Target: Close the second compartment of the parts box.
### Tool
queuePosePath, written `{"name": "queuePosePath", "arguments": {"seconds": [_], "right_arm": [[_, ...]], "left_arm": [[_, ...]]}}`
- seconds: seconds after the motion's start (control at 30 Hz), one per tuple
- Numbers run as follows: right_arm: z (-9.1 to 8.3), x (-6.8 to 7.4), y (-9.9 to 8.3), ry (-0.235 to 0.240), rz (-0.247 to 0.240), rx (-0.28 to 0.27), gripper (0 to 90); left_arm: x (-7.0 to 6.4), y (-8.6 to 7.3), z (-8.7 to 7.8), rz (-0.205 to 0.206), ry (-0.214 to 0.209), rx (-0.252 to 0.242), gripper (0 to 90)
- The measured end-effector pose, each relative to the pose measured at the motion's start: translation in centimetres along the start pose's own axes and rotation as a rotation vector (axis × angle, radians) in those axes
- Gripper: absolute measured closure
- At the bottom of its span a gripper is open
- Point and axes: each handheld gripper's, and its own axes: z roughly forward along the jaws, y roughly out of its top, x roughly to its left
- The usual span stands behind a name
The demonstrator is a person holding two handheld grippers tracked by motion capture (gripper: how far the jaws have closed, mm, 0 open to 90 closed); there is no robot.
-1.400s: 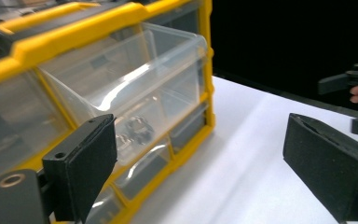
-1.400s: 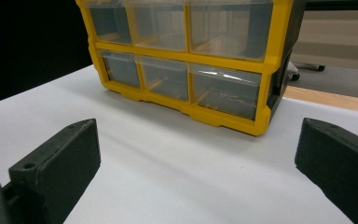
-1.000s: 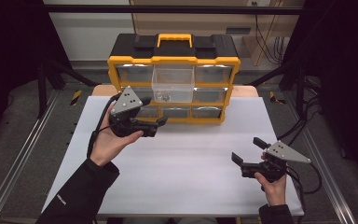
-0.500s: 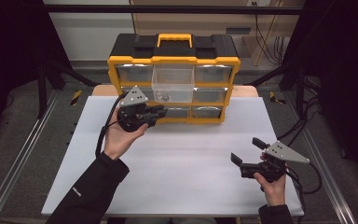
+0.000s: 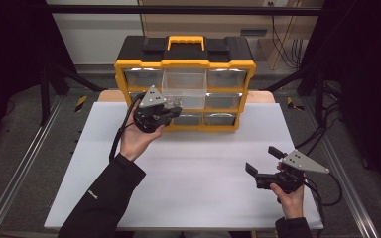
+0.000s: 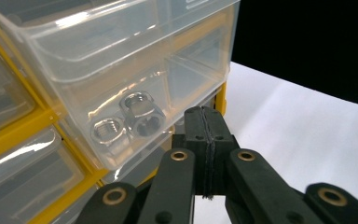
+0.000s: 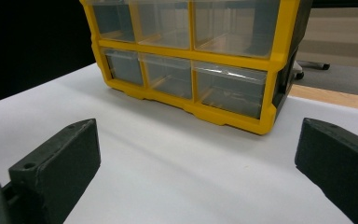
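A yellow and black drawer organizer (image 5: 184,64) stands at the back of the white table. Its clear top-middle drawer (image 5: 184,85) is pulled out, and two metal nuts (image 6: 127,119) lie at its front corner. My left gripper (image 5: 176,108) is shut with nothing between its jaws. Its tips sit just under the front of the pulled-out drawer (image 6: 121,70), close to the nuts; I cannot tell whether they touch the drawer. My right gripper (image 5: 263,159) is held low at the table's front right, jaws wide open and empty, facing the organizer (image 7: 191,65) from a distance.
The other drawers (image 7: 230,88) of the organizer are pushed in. White table surface (image 5: 198,168) stretches between the two grippers. Metal rails (image 5: 25,163) run along both sides of the table, and cables lie on the floor (image 5: 327,124) at the right.
My left gripper has moved right and forward, up to the front of the pulled-out drawer. The right gripper has stayed where it was, open.
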Motion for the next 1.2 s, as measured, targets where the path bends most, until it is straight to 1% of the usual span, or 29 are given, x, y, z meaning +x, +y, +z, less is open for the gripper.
{"name": "queuePosePath", "arguments": {"seconds": [0.03, 0.2, 0.23, 0.3, 0.37, 0.47, 0.63, 0.67, 0.73, 0.9, 1.0, 1.07, 1.2], "right_arm": [[0.0, 0.0, 0.0, 0.000, 0.000, 0.000, 0.5], [0.0, 0.0, 0.0, -0.001, 0.000, 0.003, 0.5], [0.0, 0.0, 0.0, -0.003, -0.002, 0.003, 0.5], [0.0, 0.0, 0.0, -0.002, -0.002, 0.003, 0.5], [0.0, 0.0, 0.0, -0.002, -0.002, 0.003, 0.5], [0.1, 0.1, -0.1, 0.002, -0.006, 0.007, 0.5], [0.1, 0.1, -0.1, 0.000, -0.007, 0.006, 0.5], [0.1, 0.1, -0.1, -0.005, 0.000, 0.007, 0.5], [0.1, 0.0, -0.1, -0.004, -0.005, 0.010, 0.5], [0.1, 0.1, -0.1, -0.001, -0.003, 0.011, 0.5], [0.1, 0.1, -0.1, -0.006, -0.001, 0.008, 0.5], [0.1, 0.1, -0.1, -0.005, -0.001, 0.008, 0.5], [0.1, 0.1, -0.1, -0.002, -0.003, 0.010, 0.5]], "left_arm": [[0.2, 0.1, 0.2, 0.019, 0.002, -0.001, 89.3], [0.7, 0.1, 0.9, 0.037, 0.009, -0.013, 89.2], [0.6, 0.0, 1.1, 0.005, 0.014, -0.012, 89.3], [0.7, 0.0, 1.2, 0.001, 0.013, -0.018, 89.3], [0.9, 0.0, 1.3, -0.005, -0.007, -0.015, 89.3], [0.9, 0.0, 1.4, 0.008, -0.012, -0.017, 89.3], [1.1, 0.1, 1.4, 0.004, -0.023, -0.013, 89.3], [1.1, 0.2, 1.5, 0.009, -0.017, -0.017, 89.3], [1.1, 0.4, 1.5, 0.012, -0.010, -0.019, 89.3], [1.4, 0.5, 1.6, 0.013, 0.002, -0.020, 89.3], [1.7, 0.6, 1.7, 0.010, 0.016, -0.024, 89.3], [1.9, 0.7, 1.9, -0.001, 0.007, -0.027, 89.3], [1.9, 0.8, 2.1, 0.006, 0.017, -0.027, 89.3]]}}
